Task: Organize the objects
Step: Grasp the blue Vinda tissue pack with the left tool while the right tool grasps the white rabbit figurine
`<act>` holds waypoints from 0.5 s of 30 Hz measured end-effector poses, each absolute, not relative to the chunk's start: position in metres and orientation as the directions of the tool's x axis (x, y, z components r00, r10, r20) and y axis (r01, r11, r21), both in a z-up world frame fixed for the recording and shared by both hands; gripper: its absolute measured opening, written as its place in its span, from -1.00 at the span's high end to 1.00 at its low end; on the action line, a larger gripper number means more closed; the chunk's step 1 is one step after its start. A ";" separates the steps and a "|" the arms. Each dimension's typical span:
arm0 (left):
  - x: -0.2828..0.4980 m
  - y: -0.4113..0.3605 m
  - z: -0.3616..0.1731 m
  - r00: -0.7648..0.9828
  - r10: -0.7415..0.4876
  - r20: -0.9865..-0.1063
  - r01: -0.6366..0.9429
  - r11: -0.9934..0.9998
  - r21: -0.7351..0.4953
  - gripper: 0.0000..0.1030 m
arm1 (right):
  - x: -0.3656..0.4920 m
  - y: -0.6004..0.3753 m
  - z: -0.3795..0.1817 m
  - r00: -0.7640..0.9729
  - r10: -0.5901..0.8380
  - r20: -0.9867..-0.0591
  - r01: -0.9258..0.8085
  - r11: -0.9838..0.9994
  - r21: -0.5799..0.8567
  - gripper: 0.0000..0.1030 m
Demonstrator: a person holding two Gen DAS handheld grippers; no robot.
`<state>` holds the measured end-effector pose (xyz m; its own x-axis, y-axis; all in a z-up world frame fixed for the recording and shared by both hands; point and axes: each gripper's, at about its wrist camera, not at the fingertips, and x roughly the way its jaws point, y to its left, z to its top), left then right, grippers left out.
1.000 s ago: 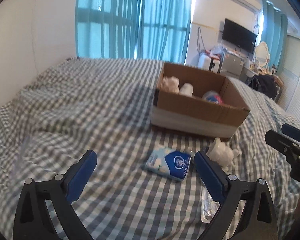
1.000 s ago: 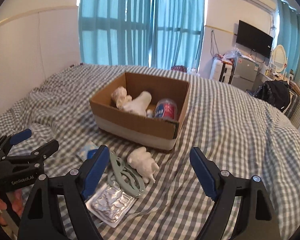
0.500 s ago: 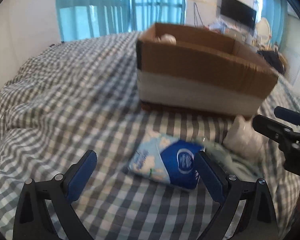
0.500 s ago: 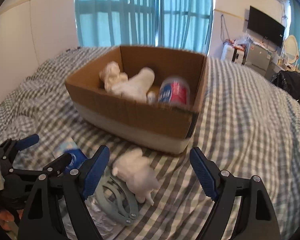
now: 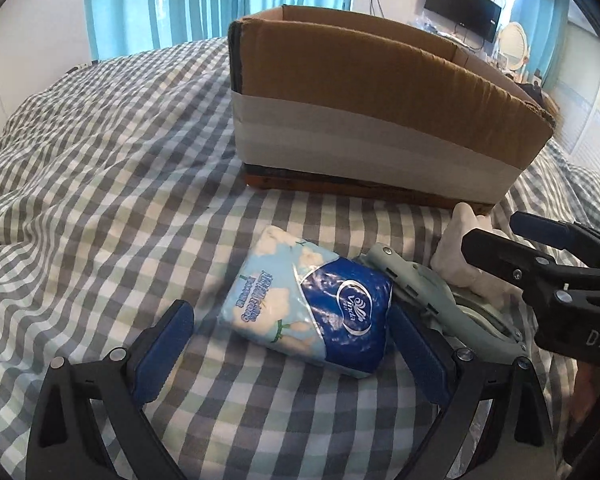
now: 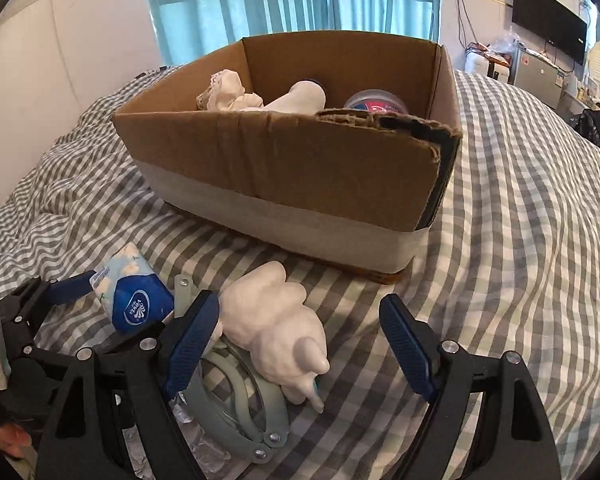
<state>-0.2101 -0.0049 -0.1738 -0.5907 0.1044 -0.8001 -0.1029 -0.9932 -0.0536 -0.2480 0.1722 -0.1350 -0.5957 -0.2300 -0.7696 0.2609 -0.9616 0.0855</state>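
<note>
On a gingham-covered bed (image 5: 80, 168), sorting is partly done. In the left wrist view, the left gripper (image 5: 288, 340) sits low in the frame, jaws spread wide and holding nothing, bracketing a tissue pack (image 5: 312, 312) at lower centre; a grey-green tool (image 5: 432, 300) lies just right of it. The box (image 5: 380, 120) fills the upper centre.

In the right wrist view, the right gripper (image 6: 300, 340) at bottom centre is likewise released and empty, its jaws either side of a white figurine (image 6: 276, 324) lying across the tool, with a blister pack (image 6: 204, 440) beneath at lower left. Inside the box, upper centre, already rest a cloth (image 6: 228, 92), a white bottle (image 6: 300, 96) and a red-lidded tub (image 6: 374, 102).

By this showing, four items remain out on the bed: pack, tool, figurine and blister pack.
</note>
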 end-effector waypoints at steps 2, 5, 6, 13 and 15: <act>-0.214 -0.002 -0.180 -0.578 0.085 -0.812 -0.108 -0.994 -0.027 -0.95 | -0.248 0.170 -0.136 -0.589 -0.236 -0.773 0.271 -0.959 0.085 -0.60; -0.218 0.004 -0.186 -0.581 0.061 -0.811 -0.124 -0.992 0.014 -0.94 | -0.248 0.164 -0.141 -0.576 -0.241 -0.782 0.286 -0.955 0.084 -0.57; -0.218 0.004 -0.186 -0.586 0.064 -0.808 -0.126 -0.992 0.012 -0.93 | -0.248 0.162 -0.143 -0.570 -0.242 -0.785 0.291 -0.953 0.083 -0.51; -0.212 0.004 -0.183 -0.604 0.091 -0.792 -0.155 -0.988 0.005 -0.58 | -0.243 0.155 -0.148 -0.558 -0.229 -0.797 0.320 -0.946 0.047 -0.03; -0.211 0.002 -0.181 -0.600 0.091 -0.795 -0.146 -0.989 -0.003 -0.56 | -0.238 0.155 -0.146 -0.570 -0.215 -0.793 0.318 -0.948 0.028 -0.03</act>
<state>-0.2107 0.0024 -0.1813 -0.6004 0.0909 -0.7945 -0.1458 -0.9893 -0.0030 -0.2376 0.1550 -0.1461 -0.5699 -0.2149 -0.7931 0.3181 -0.9476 0.0282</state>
